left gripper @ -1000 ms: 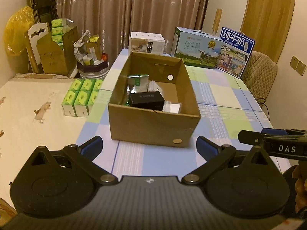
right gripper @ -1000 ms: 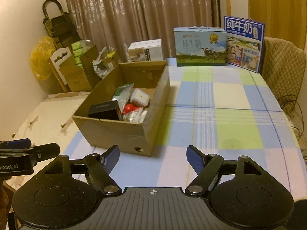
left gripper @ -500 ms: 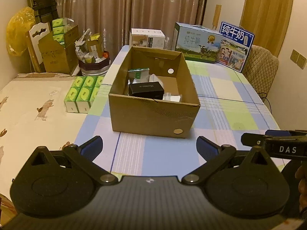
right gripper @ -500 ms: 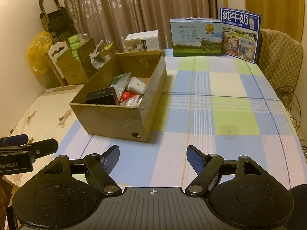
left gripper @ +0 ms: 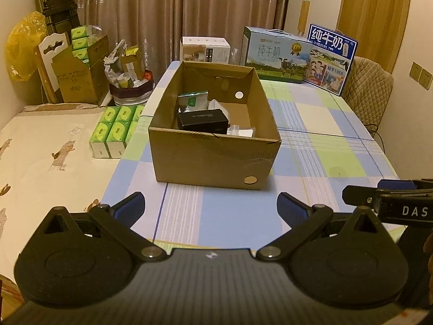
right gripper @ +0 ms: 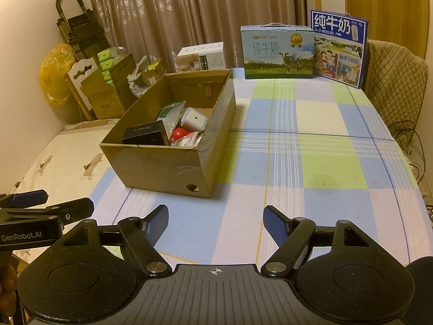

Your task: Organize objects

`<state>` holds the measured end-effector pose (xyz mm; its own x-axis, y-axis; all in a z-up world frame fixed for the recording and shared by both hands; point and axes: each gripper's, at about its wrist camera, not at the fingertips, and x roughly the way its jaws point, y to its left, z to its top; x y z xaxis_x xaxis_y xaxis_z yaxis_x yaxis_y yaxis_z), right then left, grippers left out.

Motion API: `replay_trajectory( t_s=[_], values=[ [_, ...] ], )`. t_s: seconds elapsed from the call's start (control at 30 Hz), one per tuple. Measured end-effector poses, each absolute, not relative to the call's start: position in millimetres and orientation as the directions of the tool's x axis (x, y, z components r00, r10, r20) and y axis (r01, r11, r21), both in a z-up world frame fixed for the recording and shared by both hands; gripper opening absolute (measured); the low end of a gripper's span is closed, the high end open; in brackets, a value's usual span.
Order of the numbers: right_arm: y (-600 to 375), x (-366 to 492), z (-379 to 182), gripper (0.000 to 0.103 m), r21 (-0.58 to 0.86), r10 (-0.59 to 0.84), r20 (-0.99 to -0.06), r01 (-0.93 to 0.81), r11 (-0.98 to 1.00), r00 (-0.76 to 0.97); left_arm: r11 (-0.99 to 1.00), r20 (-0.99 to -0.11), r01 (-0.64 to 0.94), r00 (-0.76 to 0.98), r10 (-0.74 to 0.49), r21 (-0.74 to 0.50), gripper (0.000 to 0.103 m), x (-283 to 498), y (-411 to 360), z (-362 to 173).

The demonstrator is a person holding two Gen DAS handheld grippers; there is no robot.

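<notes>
A cardboard box sits open-topped on a checked tablecloth in blue, green and white. Inside lie a black box, a green-and-white packet, a white square container and a red ball. The left gripper and right gripper both hover near the table's front edge, jaws spread wide, nothing between them — bare cloth separates them from the box. Behind stand two milk cartons and a white carton. Left of the table: green tissue packs, a brown box.
</notes>
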<state>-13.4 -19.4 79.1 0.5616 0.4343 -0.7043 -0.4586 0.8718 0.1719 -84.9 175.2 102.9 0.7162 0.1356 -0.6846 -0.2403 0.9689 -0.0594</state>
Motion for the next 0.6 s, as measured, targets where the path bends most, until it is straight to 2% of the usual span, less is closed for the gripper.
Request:
replay_trajectory(
  t_s=[0.6],
  values=[
    [-17.2, -14.5, 76.4, 0.074, 0.176, 0.435, -0.707, -0.458, 0.871, 0.557, 0.969, -0.688, -0.239, 0.713, 0.134, -0.059, 0.102, -85.3, 176.6, 98.6]
  ],
)
